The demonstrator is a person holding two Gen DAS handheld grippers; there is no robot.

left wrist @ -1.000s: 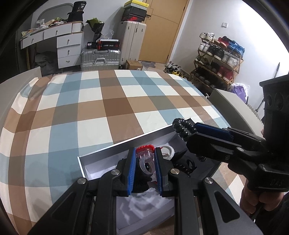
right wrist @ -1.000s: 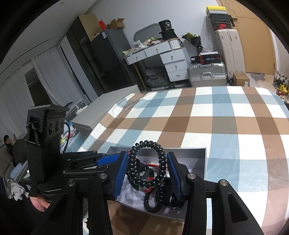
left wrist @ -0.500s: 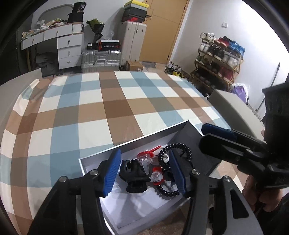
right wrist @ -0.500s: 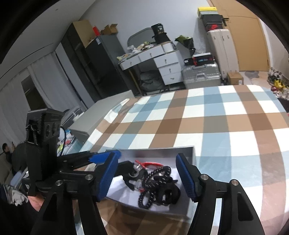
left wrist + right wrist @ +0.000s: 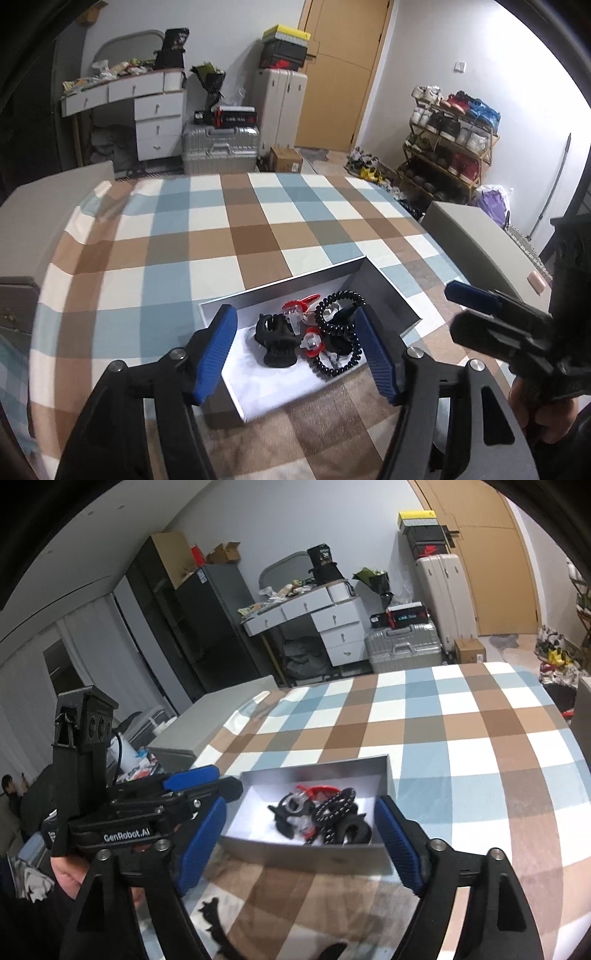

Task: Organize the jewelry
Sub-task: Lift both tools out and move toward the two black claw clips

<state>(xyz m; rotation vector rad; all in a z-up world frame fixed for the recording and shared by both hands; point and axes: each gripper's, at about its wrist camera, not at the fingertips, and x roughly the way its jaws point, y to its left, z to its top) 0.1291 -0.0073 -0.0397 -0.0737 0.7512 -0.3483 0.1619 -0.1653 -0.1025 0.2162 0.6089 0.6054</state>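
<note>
A grey open box (image 5: pixel 388 291) (image 5: pixel 317 775) sits on the checked tablecloth. Inside lie a black claw hair clip (image 5: pixel 277 339) (image 5: pixel 282 814), red and clear clips (image 5: pixel 295 314) (image 5: pixel 317 790) and a black coil hair tie (image 5: pixel 343 347) (image 5: pixel 332 819). My left gripper (image 5: pixel 299 354) is open and empty, held above the box's near side. My right gripper (image 5: pixel 301 845) is open and empty, just before the box's near wall. It also shows in the left wrist view (image 5: pixel 476 306). A black claw clip (image 5: pixel 218 930) lies on the cloth below my right gripper.
The checked tablecloth (image 5: pixel 221 229) covers the table. Grey chair backs (image 5: pixel 480 240) (image 5: pixel 221 716) stand at the table's sides. A desk with drawers (image 5: pixel 147 114), suitcases (image 5: pixel 221 147) and a shoe rack (image 5: pixel 450 147) stand behind.
My left gripper let go of the red and clear clip and my right gripper let go of the coil hair tie; both lie in the box. Both grippers opened and drew back.
</note>
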